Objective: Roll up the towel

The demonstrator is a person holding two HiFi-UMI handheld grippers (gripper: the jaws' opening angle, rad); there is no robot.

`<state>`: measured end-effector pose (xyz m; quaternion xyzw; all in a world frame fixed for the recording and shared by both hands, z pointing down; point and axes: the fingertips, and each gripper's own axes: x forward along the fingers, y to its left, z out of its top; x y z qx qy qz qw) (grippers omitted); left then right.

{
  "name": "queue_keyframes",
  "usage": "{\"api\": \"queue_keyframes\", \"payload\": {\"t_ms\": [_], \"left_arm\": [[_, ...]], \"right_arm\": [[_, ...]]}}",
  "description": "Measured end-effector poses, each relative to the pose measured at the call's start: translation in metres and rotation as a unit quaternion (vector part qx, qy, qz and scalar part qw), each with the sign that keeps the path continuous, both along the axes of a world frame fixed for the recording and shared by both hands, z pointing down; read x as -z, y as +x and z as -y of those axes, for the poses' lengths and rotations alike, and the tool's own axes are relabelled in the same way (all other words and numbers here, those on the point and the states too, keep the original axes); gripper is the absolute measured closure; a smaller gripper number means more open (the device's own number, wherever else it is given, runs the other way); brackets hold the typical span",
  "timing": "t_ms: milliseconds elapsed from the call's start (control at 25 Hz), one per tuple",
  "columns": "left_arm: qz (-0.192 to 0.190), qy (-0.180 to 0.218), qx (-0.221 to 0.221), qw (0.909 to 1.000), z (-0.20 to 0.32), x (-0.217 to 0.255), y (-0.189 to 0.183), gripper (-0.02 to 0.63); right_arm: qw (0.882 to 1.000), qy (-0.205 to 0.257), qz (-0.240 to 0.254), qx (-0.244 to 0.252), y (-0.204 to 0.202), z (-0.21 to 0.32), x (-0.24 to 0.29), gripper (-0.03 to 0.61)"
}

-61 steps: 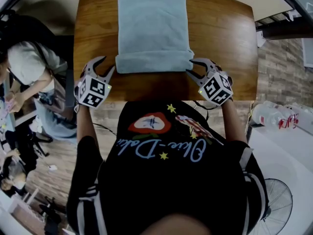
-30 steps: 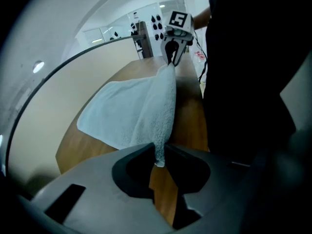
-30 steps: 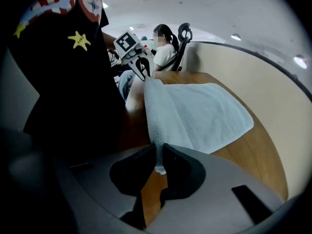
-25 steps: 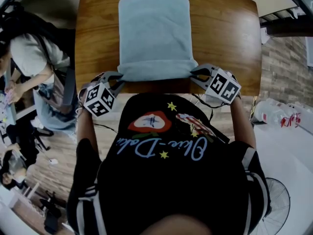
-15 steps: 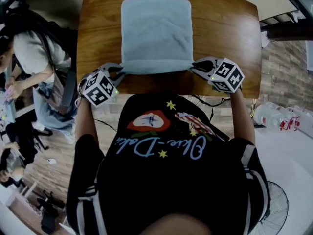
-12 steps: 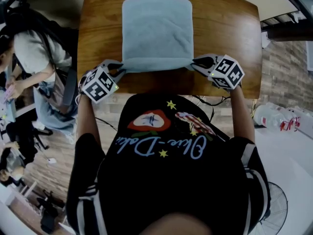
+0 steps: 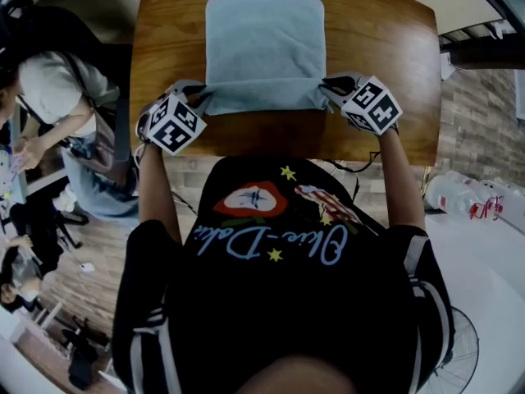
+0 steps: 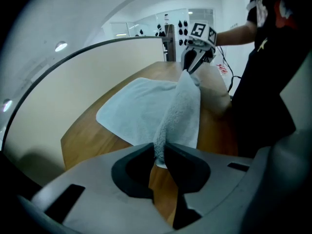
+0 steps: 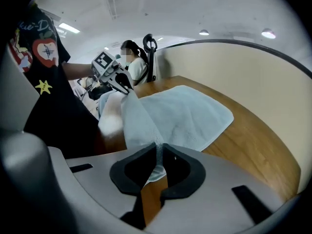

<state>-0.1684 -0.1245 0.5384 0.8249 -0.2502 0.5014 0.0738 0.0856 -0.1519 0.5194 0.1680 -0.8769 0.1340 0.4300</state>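
Dim head view, bright overhead-lit gripper views, fisheye bending, dark vignetted corners

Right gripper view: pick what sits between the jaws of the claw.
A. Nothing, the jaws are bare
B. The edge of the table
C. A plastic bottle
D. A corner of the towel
D: the towel rises off the table at its near edge, and its corner is pinched between the two jaws of the right claw.
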Motion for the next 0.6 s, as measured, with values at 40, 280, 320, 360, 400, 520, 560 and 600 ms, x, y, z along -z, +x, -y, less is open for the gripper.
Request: {"api": "queue_keyframes", "payload": {"t_ms": [40,280,320,360,400,520,560,600], "left_arm": [[0.003,0.003,0.003,1.0,0.003,-0.002,0.0,0.549],[0.033,0.05,0.038,0.9975,0.034,-0.01,-0.001,0.528],[0.04,0.058,0.042,0.9967,0.039,-0.012,-0.001,0.523],[0.045,0.067,0.046,0.9957,0.043,-0.014,-0.002,0.523],[0.048,0.075,0.051,0.9947,0.047,-0.014,-0.003,0.52],[0.028,0.094,0.083,0.9917,0.057,-0.006,-0.009,0.502],[0.015,0.098,0.096,0.9904,0.059,0.0,-0.011,0.502],[0.002,0.103,0.107,0.9889,0.06,0.006,-0.013,0.502]], "right_arm": [[1.0,0.005,-0.008,0.001,0.0,0.002,-0.003,0.543],[0.997,0.047,-0.06,0.015,0.004,0.018,-0.021,0.541],[0.996,0.058,-0.069,0.013,0.006,0.022,-0.024,0.54],[0.995,0.069,-0.076,0.01,0.007,0.027,-0.026,0.54],[0.994,0.077,-0.08,0.007,0.009,0.031,-0.028,0.538],[0.994,0.082,-0.073,-0.006,0.011,0.036,-0.026,0.512],[0.994,0.088,-0.067,-0.012,0.012,0.038,-0.022,0.503],[0.993,0.099,-0.061,-0.018,0.013,0.039,-0.015,0.502]]}}
